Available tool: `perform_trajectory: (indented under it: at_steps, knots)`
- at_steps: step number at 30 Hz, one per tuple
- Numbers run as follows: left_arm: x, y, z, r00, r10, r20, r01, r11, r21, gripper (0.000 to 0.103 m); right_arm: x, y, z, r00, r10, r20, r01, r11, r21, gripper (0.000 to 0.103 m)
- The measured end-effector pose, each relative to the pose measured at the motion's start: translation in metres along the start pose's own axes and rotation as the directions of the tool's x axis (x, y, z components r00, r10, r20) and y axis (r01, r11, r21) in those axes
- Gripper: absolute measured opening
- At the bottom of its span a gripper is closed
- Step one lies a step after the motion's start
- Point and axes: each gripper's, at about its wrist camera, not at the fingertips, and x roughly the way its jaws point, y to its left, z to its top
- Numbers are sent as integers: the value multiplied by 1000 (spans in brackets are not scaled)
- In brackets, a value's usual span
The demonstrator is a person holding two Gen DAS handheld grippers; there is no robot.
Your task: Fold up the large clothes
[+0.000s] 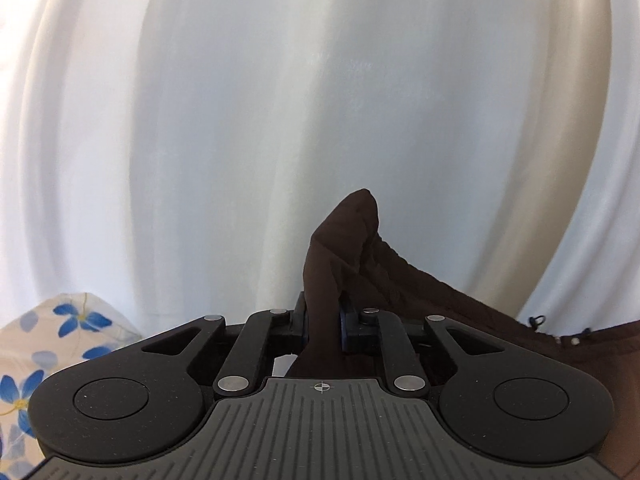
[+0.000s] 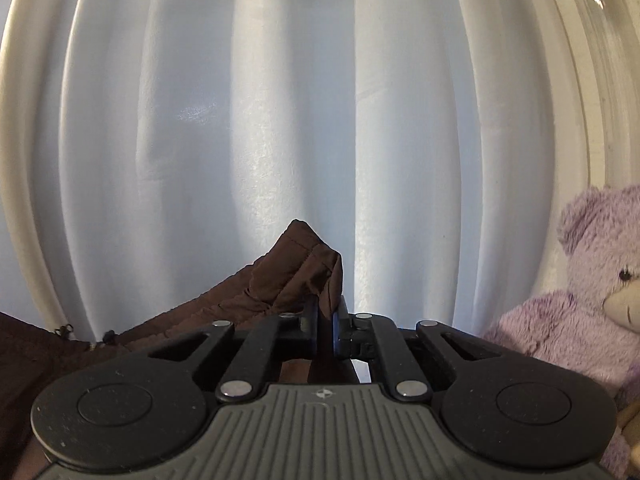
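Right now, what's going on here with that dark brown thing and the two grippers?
A person is working with a handheld gripper in each hand, folding clothes. The left gripper is shut on a pinched-up corner of a dark brown garment, and the right gripper is shut on another bunched corner of it. The fabric sags between them in front of a white curtain. A purple teddy bear sits off to the right, and blue-flowered bedding lies lower left.
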Motion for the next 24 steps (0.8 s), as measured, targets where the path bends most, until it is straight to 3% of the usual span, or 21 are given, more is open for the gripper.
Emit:
perform_trajectory:
  at_steps: [3, 7, 9, 13, 15, 18, 20, 24]
  knots:
    - [36, -13, -28, 994, 101, -27, -100, 993, 60, 18, 28, 17, -17, 997, -80, 6, 80, 992, -96, 6]
    - [78, -24, -77, 970, 229, -88, -215, 966, 142, 21, 65, 28, -62, 987, -142, -72, 128, 977, -173, 7]
    - [87, -26, -94, 959, 270, -88, -252, 952, 171, 29, 78, 34, -89, 977, -186, -102, 156, 957, -245, 7]
    - [99, -21, -97, 949, 287, -131, -268, 952, 147, 49, 94, 29, -124, 960, -227, -163, 180, 949, -259, 9]
    - [99, -15, -99, 940, 303, -155, -285, 949, 132, 62, 102, 29, -129, 953, -235, -191, 182, 948, -262, 10]
    - [79, -6, -93, 943, 301, -144, -290, 952, 93, 73, 103, 32, -126, 950, -233, -209, 168, 943, -286, 17]
    - [55, -5, -89, 951, 294, -92, -288, 955, 70, 73, 99, 30, -114, 958, -203, -203, 146, 952, -268, 24]
    - [11, -29, -76, 978, 204, 34, -206, 973, 100, 76, 70, 23, -83, 988, -129, -82, 115, 982, -150, 27]
